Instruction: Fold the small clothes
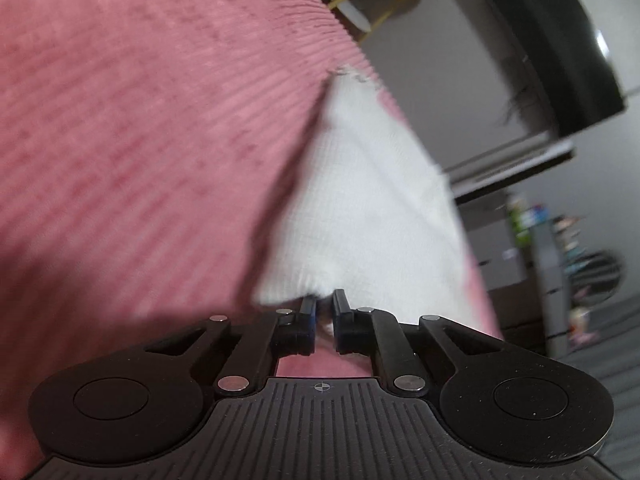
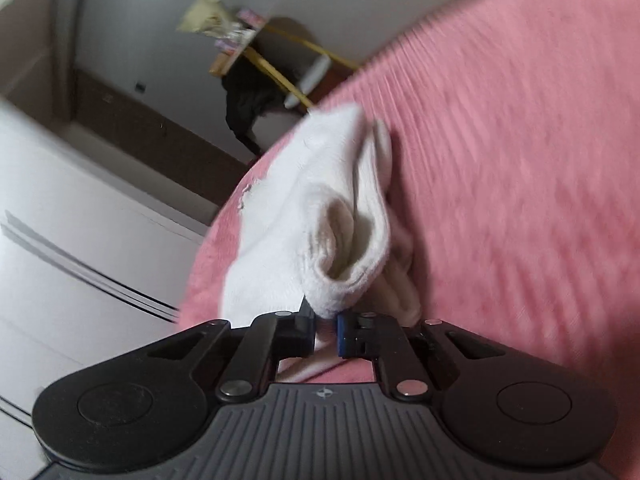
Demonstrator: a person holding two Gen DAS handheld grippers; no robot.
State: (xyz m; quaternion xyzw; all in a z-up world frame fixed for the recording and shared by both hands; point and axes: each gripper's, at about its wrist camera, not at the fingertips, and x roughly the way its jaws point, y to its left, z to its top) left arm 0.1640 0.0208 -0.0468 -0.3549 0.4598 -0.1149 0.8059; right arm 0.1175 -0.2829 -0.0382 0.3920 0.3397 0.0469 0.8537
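Note:
A white sock [image 1: 372, 200] stretches over a pink ribbed cover [image 1: 140, 140]. In the left wrist view my left gripper [image 1: 324, 304] is shut on the sock's near end, which hangs taut away from the fingers. In the right wrist view the same white sock [image 2: 320, 216] shows its open cuff, and my right gripper [image 2: 324, 316] is shut on the cuff's edge. The sock is lifted off the pink cover [image 2: 500, 180] near its edge. Both views are blurred by motion.
Beyond the cover's edge stand a dark screen [image 1: 560, 60] on a low unit, a shelf with small items [image 1: 568, 240], a gold-legged side table [image 2: 288, 64] and white furniture [image 2: 80, 220].

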